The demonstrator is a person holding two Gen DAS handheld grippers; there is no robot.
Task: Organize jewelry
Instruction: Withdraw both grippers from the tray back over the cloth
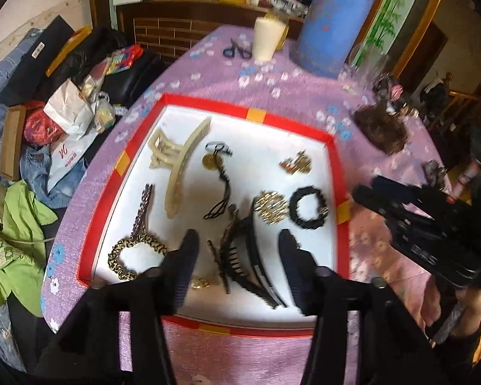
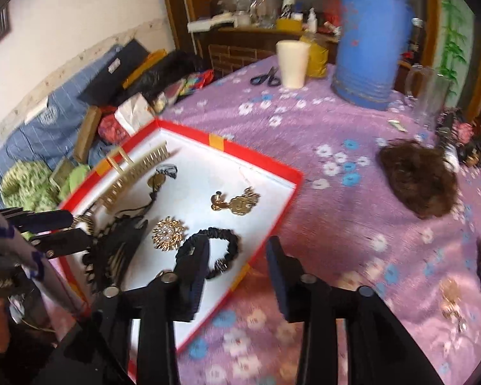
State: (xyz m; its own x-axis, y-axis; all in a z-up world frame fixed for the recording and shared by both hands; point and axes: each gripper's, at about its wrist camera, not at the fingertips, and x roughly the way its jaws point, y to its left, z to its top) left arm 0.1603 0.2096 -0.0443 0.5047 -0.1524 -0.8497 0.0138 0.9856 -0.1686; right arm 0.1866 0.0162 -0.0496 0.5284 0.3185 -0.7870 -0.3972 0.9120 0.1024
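Both the left gripper (image 1: 239, 256) and right gripper (image 2: 239, 268) hover with jaws released and empty over the red tray (image 1: 291, 121), where the black hair claw (image 1: 256, 266), light, stiff and slippery, looks best pinched across its spine.

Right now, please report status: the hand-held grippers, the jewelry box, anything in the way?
Left hand-held gripper open, empty, above black claw clip. Right hand-held gripper open, empty, over red box edge. Black scrunchie in box. Nothing blocking.
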